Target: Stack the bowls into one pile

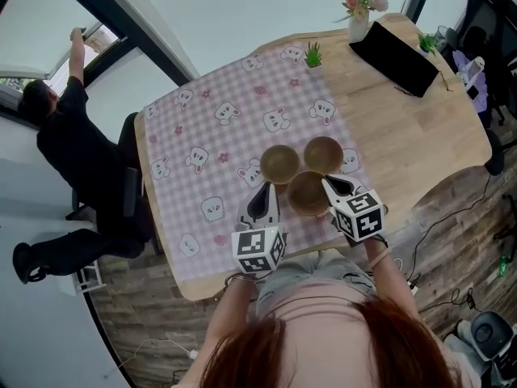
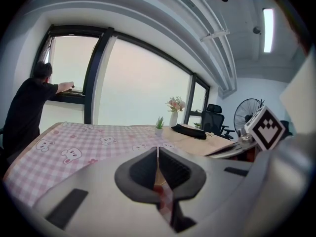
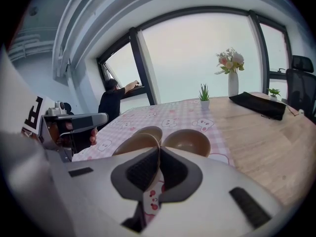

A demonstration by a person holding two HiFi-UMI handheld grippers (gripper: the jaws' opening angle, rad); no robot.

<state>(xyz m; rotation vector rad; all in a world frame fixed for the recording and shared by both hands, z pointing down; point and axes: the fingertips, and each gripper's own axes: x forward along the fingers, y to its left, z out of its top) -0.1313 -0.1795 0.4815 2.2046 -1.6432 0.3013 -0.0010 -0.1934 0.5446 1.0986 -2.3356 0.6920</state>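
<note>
Head view: the right gripper [image 1: 329, 186] is pinching the rim of the nearest bowl [image 1: 307, 194], with two other bowls [image 1: 279, 162] [image 1: 323, 153] sitting just beyond its tips.

Left gripper view: the left gripper [image 2: 158, 154] is holding its jaws pressed together, with nothing visibly gripped.

Right gripper view: the pads are clamping that bowl's thin rim, the bowl lying directly ahead.

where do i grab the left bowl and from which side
Likely its thin rim at the near-left edge, one pad inside, one outside: the left bowl sits upright and open, and the far bowl and near bowl crowd its right side.
</note>
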